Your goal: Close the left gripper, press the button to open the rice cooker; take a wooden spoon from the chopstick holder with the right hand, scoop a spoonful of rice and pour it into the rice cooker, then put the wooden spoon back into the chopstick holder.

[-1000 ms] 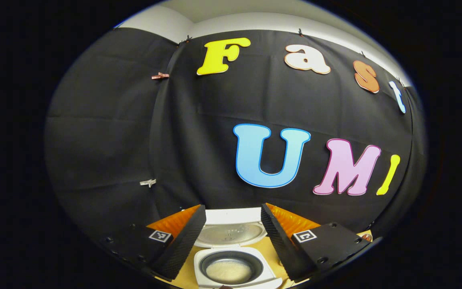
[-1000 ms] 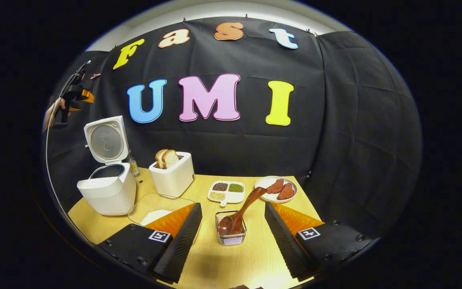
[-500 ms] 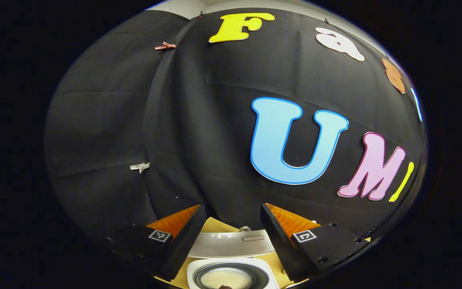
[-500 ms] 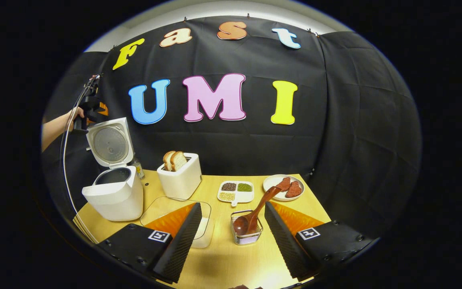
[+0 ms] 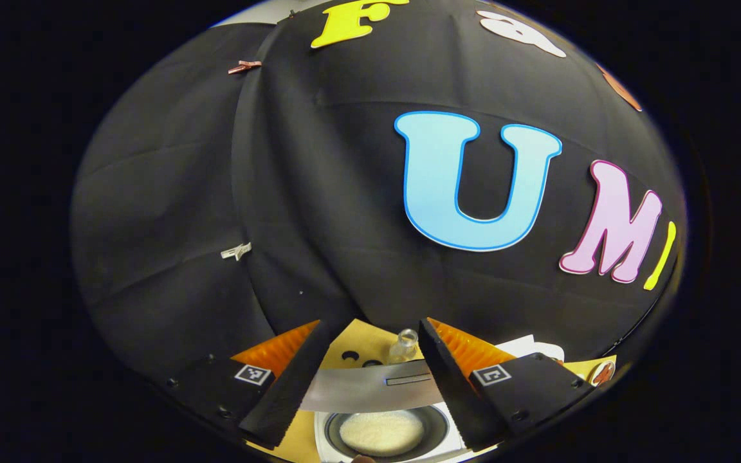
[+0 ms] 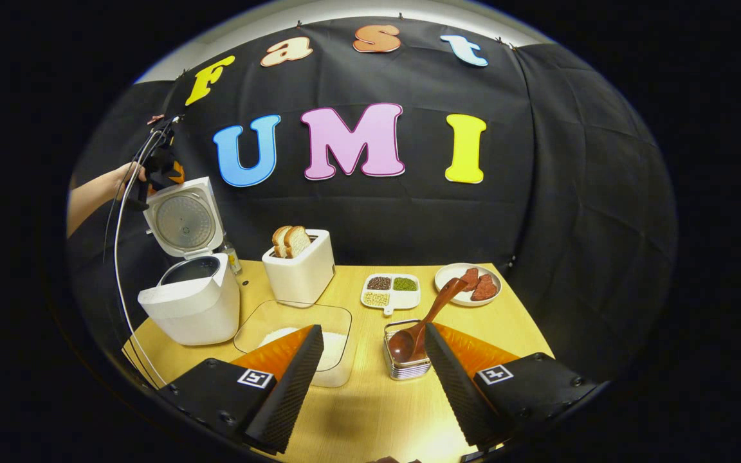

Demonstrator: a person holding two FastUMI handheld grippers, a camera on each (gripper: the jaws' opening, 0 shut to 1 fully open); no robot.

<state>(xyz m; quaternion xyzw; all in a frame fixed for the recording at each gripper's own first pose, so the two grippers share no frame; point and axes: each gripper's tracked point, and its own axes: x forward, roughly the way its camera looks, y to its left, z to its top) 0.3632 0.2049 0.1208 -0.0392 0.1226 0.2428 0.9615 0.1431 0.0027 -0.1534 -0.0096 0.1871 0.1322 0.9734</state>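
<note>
Rice cooker stood at the left rear of the worktop with its lid swung up and already open; the inner pot in the left gripper view held a shallow layer of white grains. The left gripper hung above the raised lid with jaws apart and nothing between them; in the right gripper view it sat just beside the lid's top edge, held by a hand with a cable looping down past the cooker. The right gripper was low over the front of the worktop, jaws apart and empty. The wooden spoon stood bowl-down in the wire chopstick holder, handle leaning up and away to the right, the holder touching or just ahead of the right finger; contact could not be told. The clear rice tray lay beside it, partly hidden by the other finger. Risks judged: the holder looked light, so a finger nudging it on approach could tip or slide it; the slanted handle could roll or twist in the jaws if gripped off-axis; lifting at an angle could drag the holder up with the spoon. Later, a heaped scoop carried past the toaster could spill, and the hanging cable or left gripper could bump the lid shut. A seasoning dish and plate of meat stood well behind the holder.
</note>
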